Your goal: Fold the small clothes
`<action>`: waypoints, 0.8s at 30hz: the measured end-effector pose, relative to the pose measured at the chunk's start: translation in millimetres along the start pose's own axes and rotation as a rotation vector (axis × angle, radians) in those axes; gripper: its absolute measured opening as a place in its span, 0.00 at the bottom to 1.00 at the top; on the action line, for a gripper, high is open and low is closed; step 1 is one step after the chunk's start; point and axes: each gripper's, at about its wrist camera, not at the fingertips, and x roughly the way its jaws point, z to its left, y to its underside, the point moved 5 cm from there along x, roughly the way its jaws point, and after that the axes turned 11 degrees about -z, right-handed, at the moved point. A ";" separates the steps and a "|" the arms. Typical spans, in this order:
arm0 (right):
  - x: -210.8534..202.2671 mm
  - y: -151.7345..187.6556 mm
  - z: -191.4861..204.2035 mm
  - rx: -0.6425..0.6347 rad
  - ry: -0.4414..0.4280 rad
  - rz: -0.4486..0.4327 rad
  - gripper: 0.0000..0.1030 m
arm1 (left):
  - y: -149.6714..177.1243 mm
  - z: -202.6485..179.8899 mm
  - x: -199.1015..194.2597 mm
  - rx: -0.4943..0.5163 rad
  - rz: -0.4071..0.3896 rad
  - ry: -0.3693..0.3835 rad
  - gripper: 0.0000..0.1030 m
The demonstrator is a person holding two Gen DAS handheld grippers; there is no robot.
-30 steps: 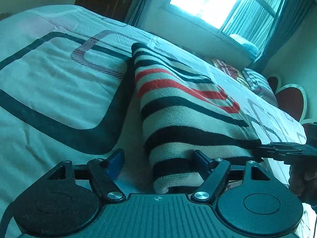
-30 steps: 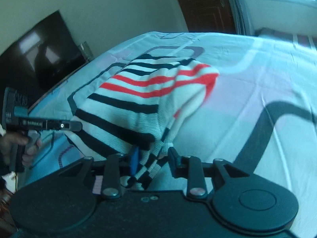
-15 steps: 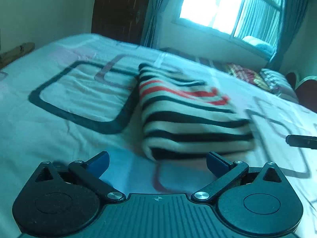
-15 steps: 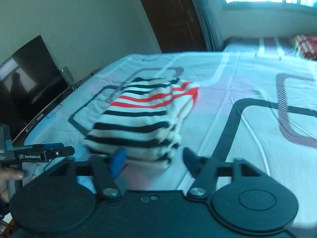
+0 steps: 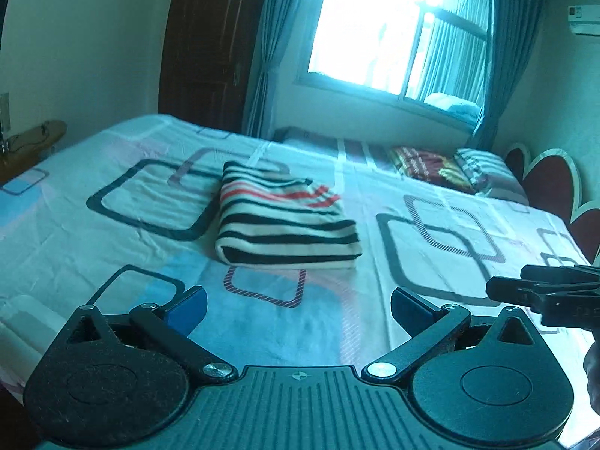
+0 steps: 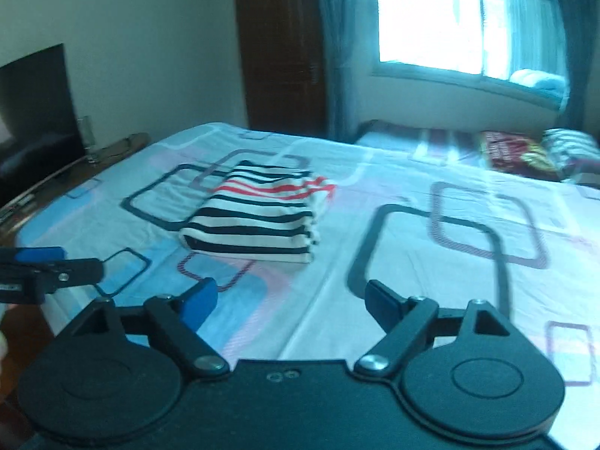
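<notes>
Writing is showing only as a small pale label on the side of the left gripper (image 6: 48,273) in the right wrist view, too blurred to read. A folded striped garment (image 5: 285,221), cream with black bands and a few red ones, is lying flat on the bed (image 5: 112,232), roughly midway between its side edges and a little back from the near edge. Its stripes and its long axis are running across the bed, side to side; the thick folded edge is facing the near edge, and the red-striped end is pointing toward the window (image 5: 397,26). The left gripper (image 5: 298,305) is hanging over the near edge with its blue pads (image 5: 187,305) spread wide and nothing between them. The right gripper (image 6: 290,302) is hovering beside it, jaws just having been opening, also wide apart and gripping nothing. Both are well apart from the garment. Open patterned sheet is lying all around the garment, widest on the right, toward the pillows (image 5: 483,172) and the red heart-shaped headboard (image 5: 551,187).
</notes>
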 end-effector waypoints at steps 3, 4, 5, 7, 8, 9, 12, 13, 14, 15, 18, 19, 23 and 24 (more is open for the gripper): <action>-7.4 3.8 0.0 -0.010 0.011 0.005 0.82 | 1.6 -6.1 -9.0 0.004 -0.002 0.005 1.00; -9.2 5.0 0.5 -0.015 0.019 0.003 0.82 | 1.4 -6.8 -11.0 0.007 -0.004 0.004 1.00; -11.2 6.0 0.6 -0.015 0.020 0.005 0.82 | 1.2 -8.6 -14.5 0.009 -0.009 0.003 1.00; -16.9 7.6 1.1 -0.009 0.021 0.003 0.82 | -0.3 -12.2 -19.5 0.018 -0.012 0.005 1.00; -19.3 7.9 2.0 -0.008 0.024 0.000 0.82 | -1.3 -12.7 -22.4 0.022 -0.018 0.007 1.00; -21.3 7.8 2.8 -0.005 0.028 -0.005 0.82 | -2.1 -15.4 -25.8 0.029 -0.020 0.006 1.00; -24.3 5.8 4.6 0.015 0.044 -0.022 0.82 | -2.4 -16.5 -33.4 0.033 -0.023 0.006 1.00; -25.1 5.3 5.7 0.014 0.046 -0.027 0.82 | -1.7 -18.0 -35.0 0.029 -0.020 0.008 1.00; -25.4 5.1 7.4 0.010 0.047 -0.029 0.82 | -1.1 -18.2 -35.8 0.029 -0.017 0.008 1.00; -25.5 5.4 8.7 0.006 0.048 -0.029 0.82 | -0.4 -18.6 -36.2 0.032 -0.016 0.006 1.00; -25.2 7.6 11.7 0.006 0.042 -0.020 0.82 | -0.6 -18.2 -36.6 0.032 -0.016 0.012 1.00; -25.5 7.9 12.9 0.004 0.042 -0.019 0.82 | -0.9 -18.2 -36.3 0.032 -0.017 0.014 1.00; -26.4 7.8 15.5 0.002 0.041 -0.018 0.82 | -3.0 -21.0 -37.7 0.040 -0.024 0.022 1.00; -25.7 7.9 15.7 0.001 0.044 -0.020 0.82 | -4.0 -21.3 -36.7 0.044 -0.024 0.024 1.00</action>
